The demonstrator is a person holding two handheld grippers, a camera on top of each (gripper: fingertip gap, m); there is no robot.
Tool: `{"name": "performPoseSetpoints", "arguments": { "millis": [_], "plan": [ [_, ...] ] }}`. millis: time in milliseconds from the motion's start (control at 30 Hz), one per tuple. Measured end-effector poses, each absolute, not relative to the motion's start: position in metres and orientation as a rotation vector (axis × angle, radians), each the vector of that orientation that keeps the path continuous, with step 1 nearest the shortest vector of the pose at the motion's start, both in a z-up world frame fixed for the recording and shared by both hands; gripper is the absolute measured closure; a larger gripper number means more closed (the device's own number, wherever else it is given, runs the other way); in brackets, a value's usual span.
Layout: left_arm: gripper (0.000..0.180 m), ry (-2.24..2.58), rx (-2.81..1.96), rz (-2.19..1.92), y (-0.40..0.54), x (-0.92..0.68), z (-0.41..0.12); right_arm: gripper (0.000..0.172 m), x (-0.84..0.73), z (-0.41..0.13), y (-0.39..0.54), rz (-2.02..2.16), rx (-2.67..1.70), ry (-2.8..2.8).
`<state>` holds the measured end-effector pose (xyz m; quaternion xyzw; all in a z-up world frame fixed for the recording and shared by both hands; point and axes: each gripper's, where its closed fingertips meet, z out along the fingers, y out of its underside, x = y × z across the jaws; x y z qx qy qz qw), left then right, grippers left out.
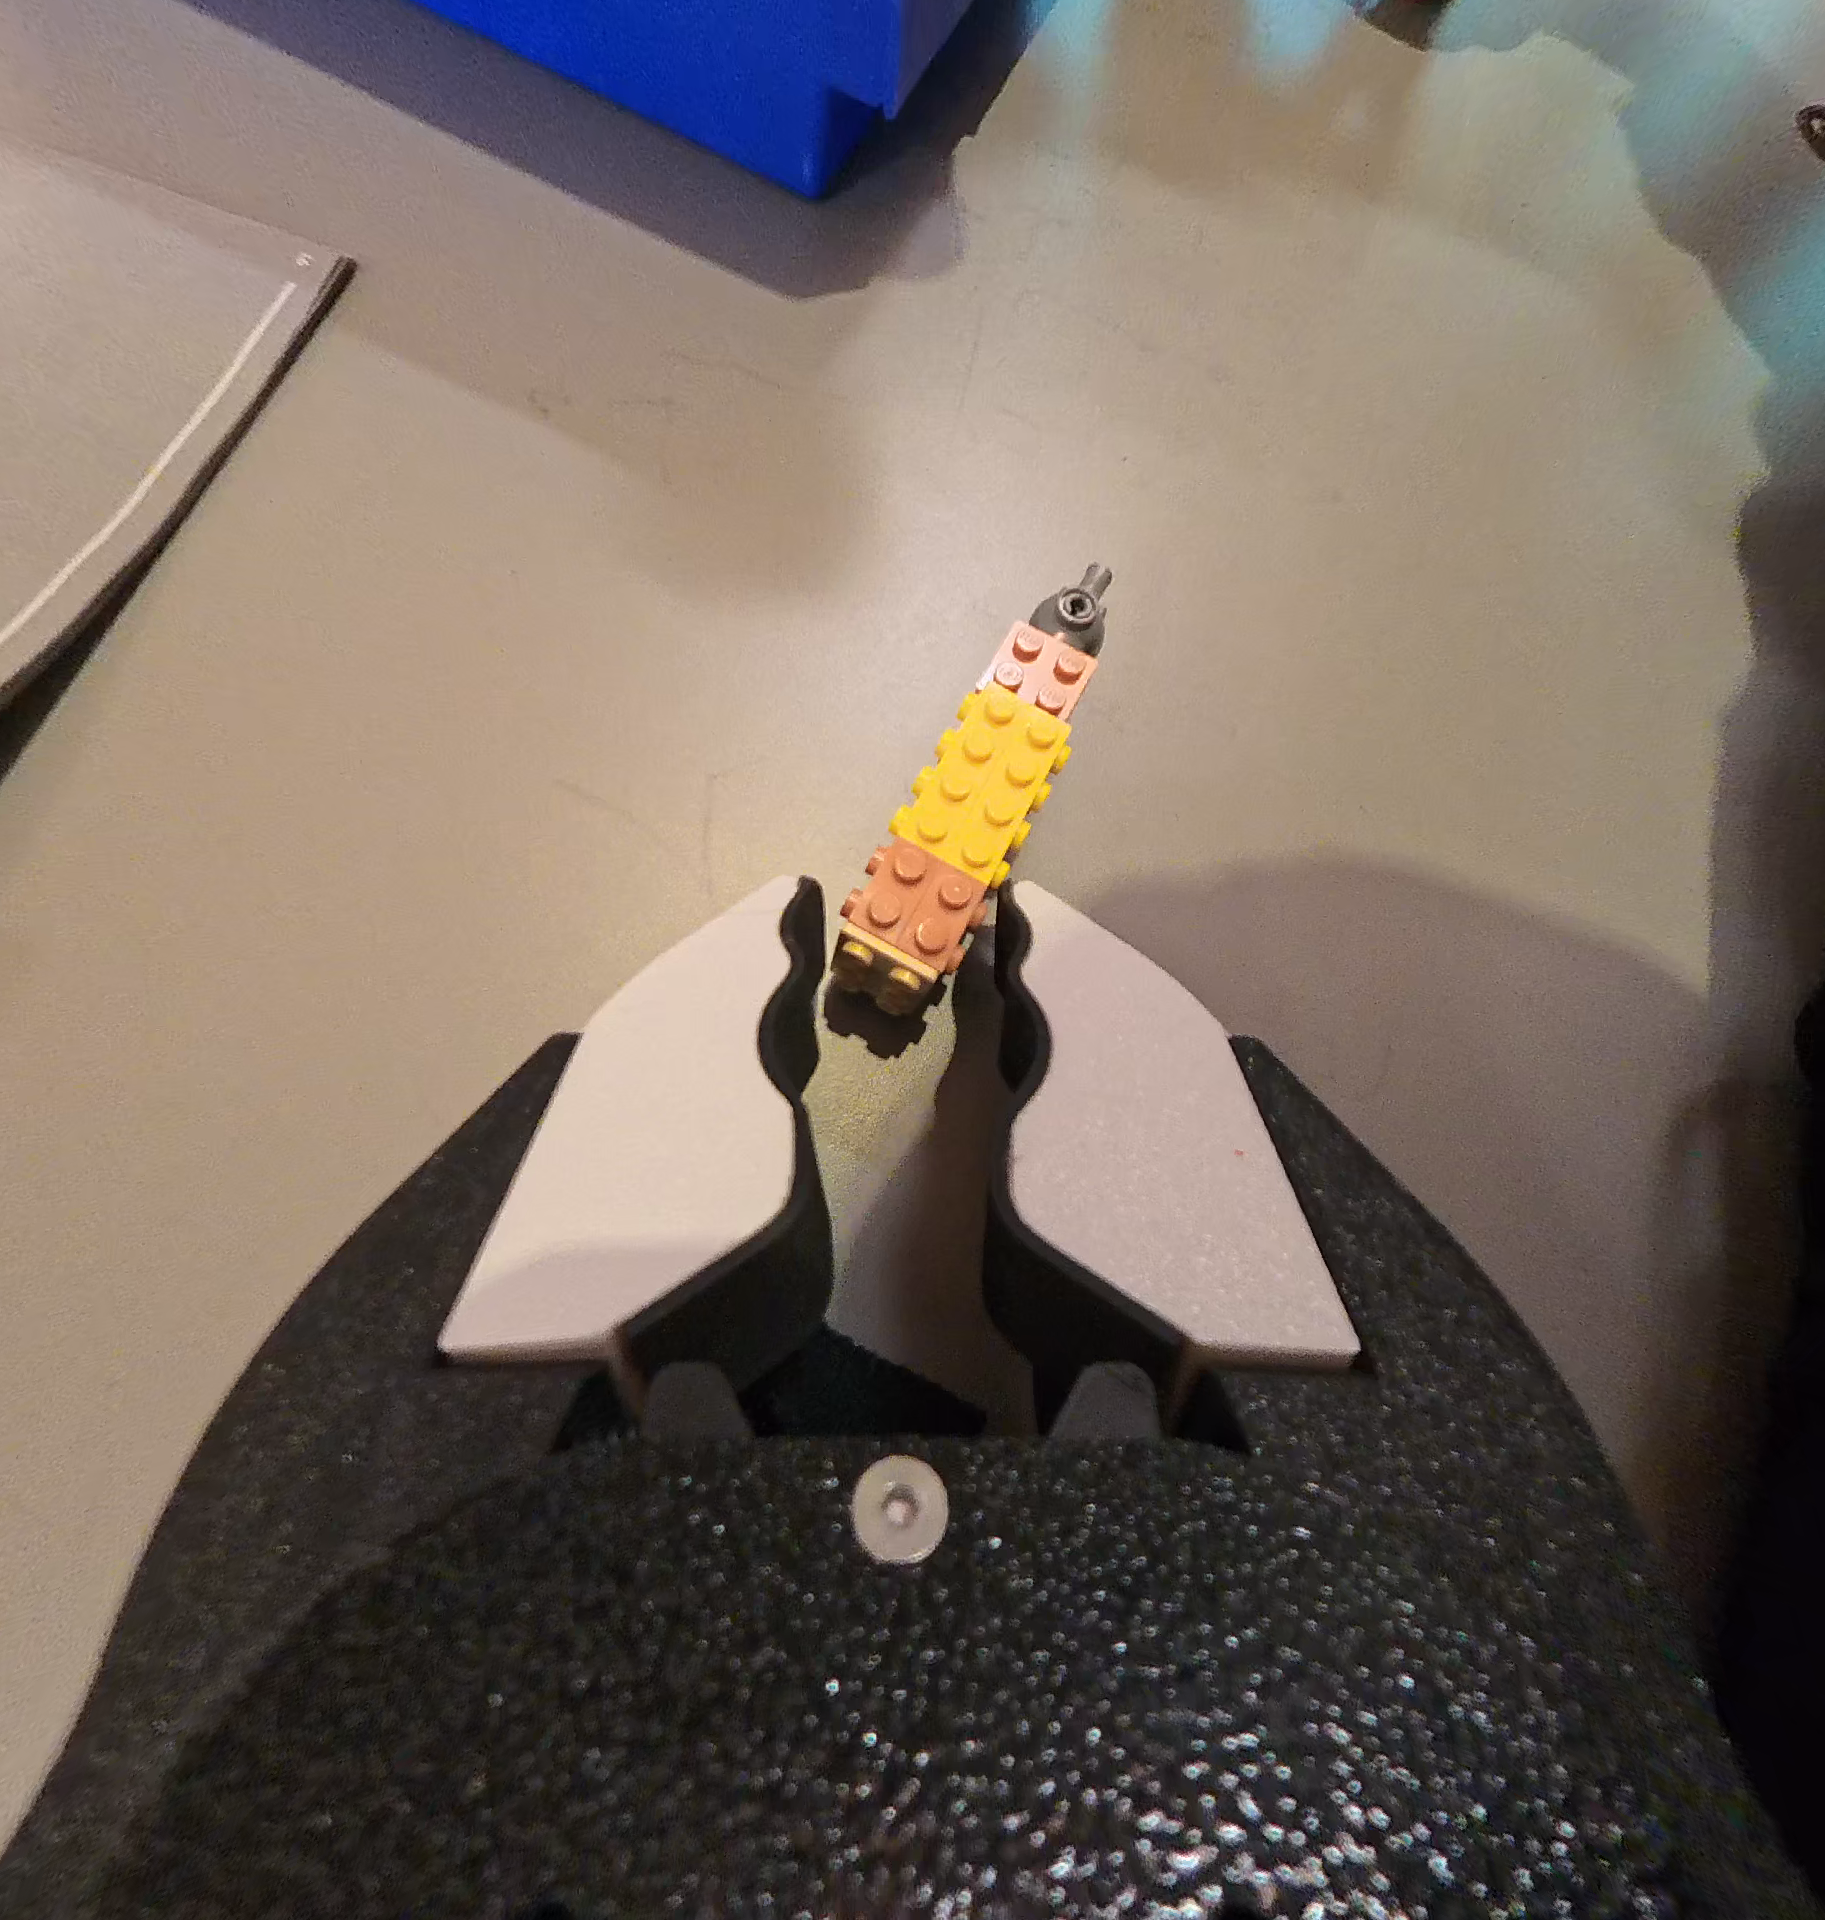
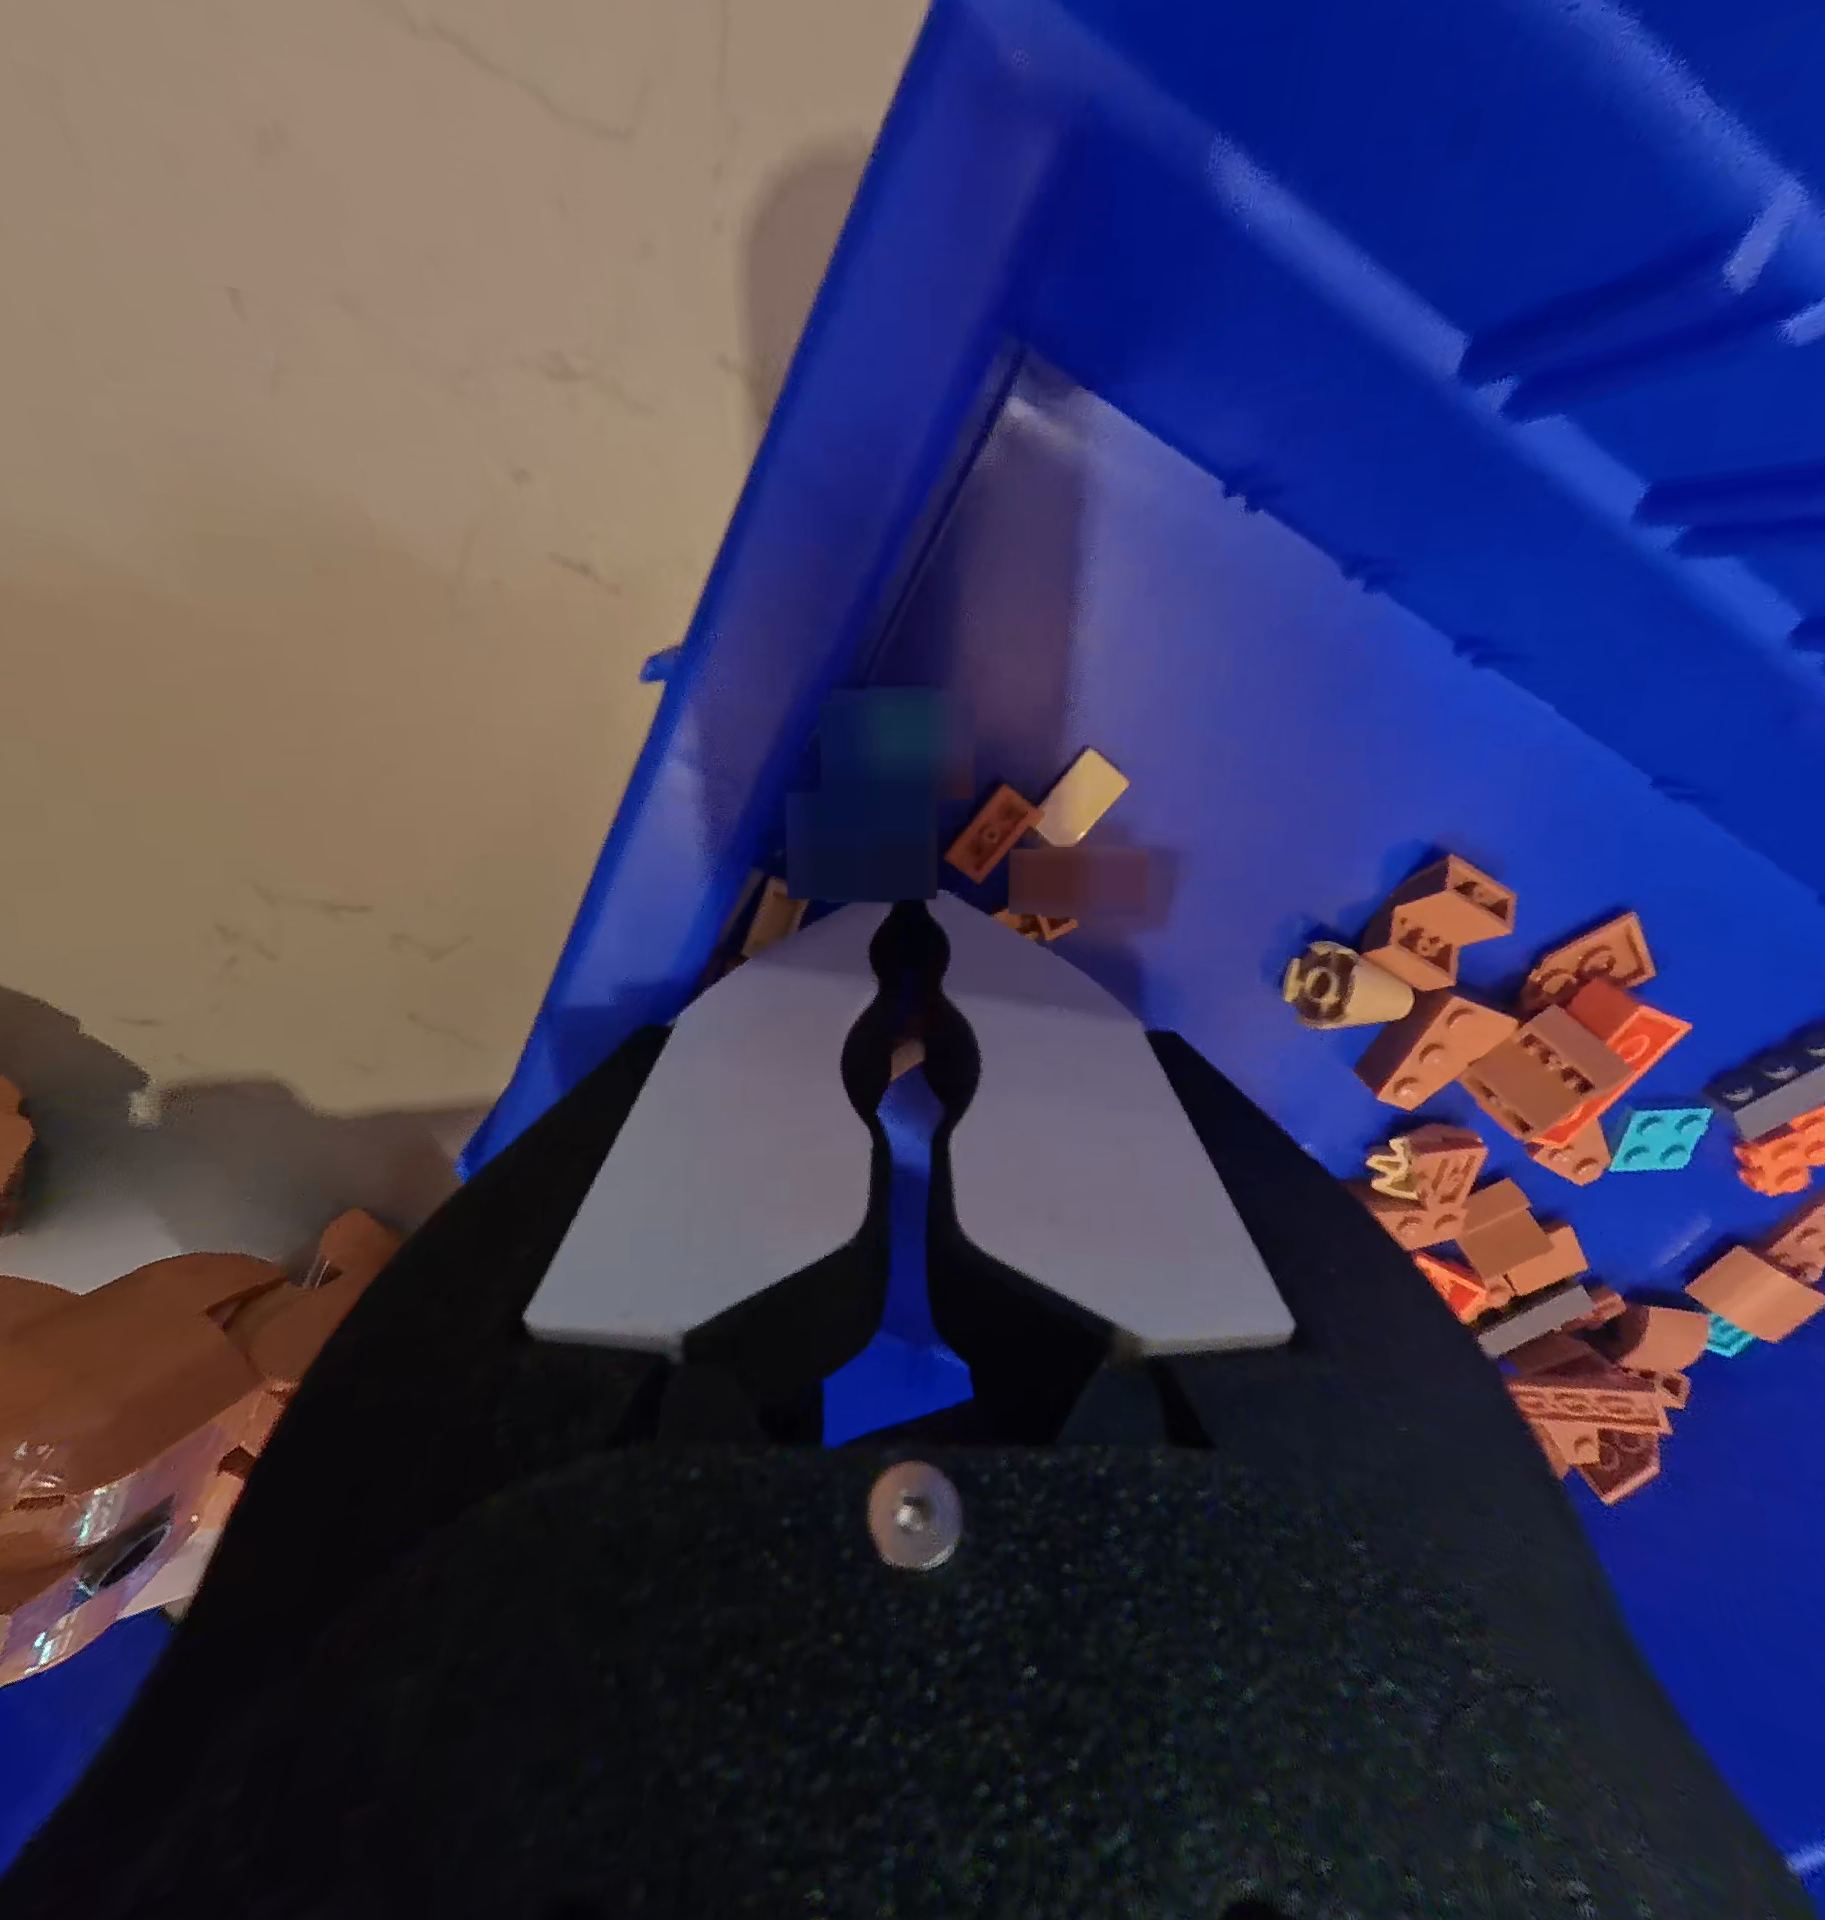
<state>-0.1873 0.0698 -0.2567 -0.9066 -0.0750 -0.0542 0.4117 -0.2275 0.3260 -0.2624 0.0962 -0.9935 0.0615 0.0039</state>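
Observation:
My left gripper (image 1: 906, 925) is shut on the near end of a long brick stack (image 1: 975, 800) and holds it above the grey table (image 1: 472, 727). The stack runs from a tan base through brown, yellow and pink bricks to a dark grey tip (image 1: 1074, 608), pointing away from me. My right gripper (image 2: 909, 920) is inside a blue bin (image 2: 1303, 416), near its left corner, with its pads together. A small tan bit (image 2: 908, 1055) shows through the hollow between the pads; I cannot tell if it is gripped. An orange plate (image 2: 991, 836) and a cream tile (image 2: 1082, 795) lie just beyond the tips.
Several loose brown, orange, teal and dark blue bricks (image 2: 1490, 1049) lie on the bin floor to the right. A brown crumpled mass (image 2: 108, 1382) sits outside the bin at the left. The blue bin (image 1: 742, 73) stands at the far side of the table, a grey mat (image 1: 87, 416) at the left. Spacing between my two grippers at the tips: around 25 cm. The right tips stand about 15 cm off the brown crumpled mass (image 2: 108, 1382).

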Motion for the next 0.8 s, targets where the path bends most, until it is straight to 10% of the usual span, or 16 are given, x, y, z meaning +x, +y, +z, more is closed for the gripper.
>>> {"name": "performPoseSetpoints", "arguments": {
  "millis": [800],
  "plan": [
    [0.15,-0.242,-2.273,-0.148,0.071,-0.193,-0.257,0.16,-0.233,-0.25,0.296,0.558,0.392,-3.073]
  ]
}}
